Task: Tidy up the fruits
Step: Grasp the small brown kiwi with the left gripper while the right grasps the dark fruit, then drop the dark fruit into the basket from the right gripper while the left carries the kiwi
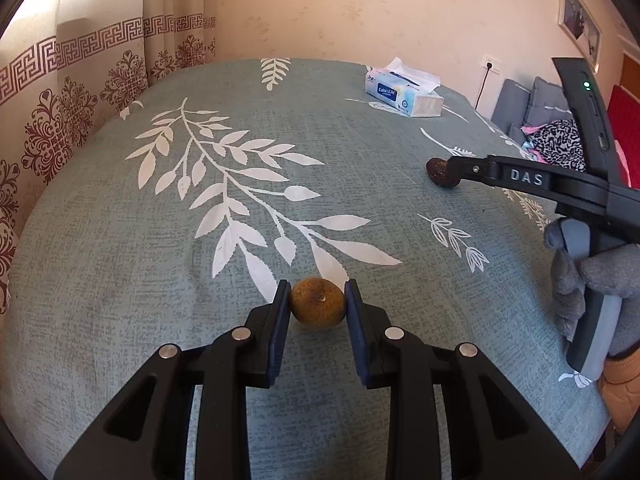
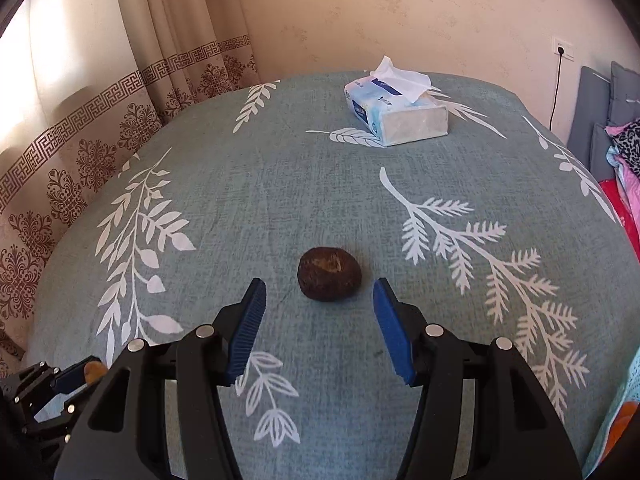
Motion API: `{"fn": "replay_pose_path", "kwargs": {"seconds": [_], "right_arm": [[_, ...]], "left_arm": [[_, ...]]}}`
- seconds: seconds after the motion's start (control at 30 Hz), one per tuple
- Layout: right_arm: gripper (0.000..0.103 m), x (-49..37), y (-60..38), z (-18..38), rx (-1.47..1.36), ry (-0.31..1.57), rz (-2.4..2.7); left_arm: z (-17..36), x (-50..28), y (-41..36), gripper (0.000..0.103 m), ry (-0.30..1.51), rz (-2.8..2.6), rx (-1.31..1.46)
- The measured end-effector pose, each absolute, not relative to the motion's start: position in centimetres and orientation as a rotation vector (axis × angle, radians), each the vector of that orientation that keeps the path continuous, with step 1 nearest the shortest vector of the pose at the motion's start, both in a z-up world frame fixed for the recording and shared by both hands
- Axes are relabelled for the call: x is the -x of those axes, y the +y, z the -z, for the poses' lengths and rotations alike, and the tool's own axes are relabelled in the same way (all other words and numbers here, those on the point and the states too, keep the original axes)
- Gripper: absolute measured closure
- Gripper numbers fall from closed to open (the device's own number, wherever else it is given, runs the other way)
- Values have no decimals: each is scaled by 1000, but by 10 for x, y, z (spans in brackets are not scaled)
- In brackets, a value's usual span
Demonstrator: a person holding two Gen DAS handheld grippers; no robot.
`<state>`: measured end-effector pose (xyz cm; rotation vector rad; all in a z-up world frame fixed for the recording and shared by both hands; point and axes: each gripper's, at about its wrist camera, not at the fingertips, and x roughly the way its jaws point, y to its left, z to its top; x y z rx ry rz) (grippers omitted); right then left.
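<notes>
Left gripper (image 1: 317, 294) clenched on the tan fruit (image 1: 317, 306) resting on the cloth (image 1: 120, 280); right gripper (image 2: 319, 294) spread just short of the dark fruit (image 2: 330, 279); either round fruit may roll if nudged off-centre.

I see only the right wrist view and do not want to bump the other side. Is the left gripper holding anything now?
Observer: Yes. The left gripper is shut on a yellow-brown fruit; both pads touch it.
Operator: Is that fruit lifted?
Observer: It seems to rest on the tablecloth; its shadow lies directly beneath.
Operator: How does my side look from there?
Observer: A grey-gloved hand holds the right gripper, and one finger hides part of the dark fruit.
</notes>
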<state>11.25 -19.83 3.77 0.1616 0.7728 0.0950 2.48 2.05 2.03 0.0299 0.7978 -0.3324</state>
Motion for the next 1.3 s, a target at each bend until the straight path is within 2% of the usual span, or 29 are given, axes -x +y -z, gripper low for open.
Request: {"fn": "replay_pose_path", "kwargs": {"seconds": [0.23,0.27,0.33,0.7,1.3], "right_arm": [[46,-144,-193,-25,-150,803,-56],[49,-145,-193,-22,-146,813,-49],[61,-147,-194,-16,-147,840,-36],[62,-116,-202,-25,-182,816,-73],[62,-12,-250,-61,-243,720,-40]], "left_arm": [[-19,-27,21,75,808,334,-23],[-18,-27,21,75,809,333,-21],[-18,-28,22,75,812,332,-18],[-17,-29,22,75,815,327,-14],[-18,-27,22,75,808,309,-25]]}}
